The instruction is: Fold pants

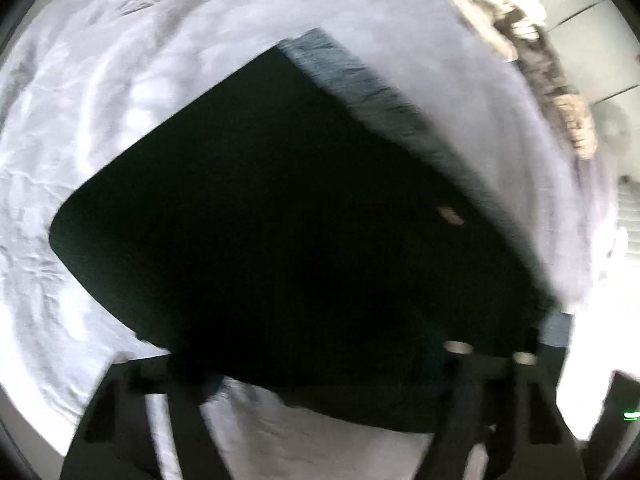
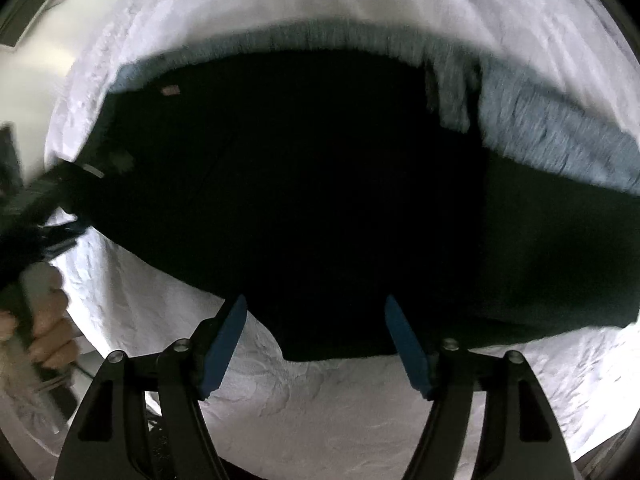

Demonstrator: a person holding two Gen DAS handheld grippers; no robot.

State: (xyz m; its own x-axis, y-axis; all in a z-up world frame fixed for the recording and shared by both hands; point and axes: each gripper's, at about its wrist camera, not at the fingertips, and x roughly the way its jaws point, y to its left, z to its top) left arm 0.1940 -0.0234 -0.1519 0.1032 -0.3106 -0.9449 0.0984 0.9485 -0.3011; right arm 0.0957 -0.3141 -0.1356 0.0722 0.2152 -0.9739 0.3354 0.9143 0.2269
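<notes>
Dark pants lie part-folded on the white sheet; more folding is left.

Your dark pants with the grey ribbed waistband (image 2: 320,184) lie flat on the white textured bed sheet (image 2: 320,400), already doubled into a compact shape, so I judge one fold done and at least one remaining. Your right gripper (image 2: 316,344) hovers at the near hem with its blue-padded fingers (image 2: 224,344) spread wide, holding nothing. Your left gripper (image 1: 320,392) sits at the cloth's edge; its fingers are dark and blurred, so I cannot tell whether they grip.
</notes>
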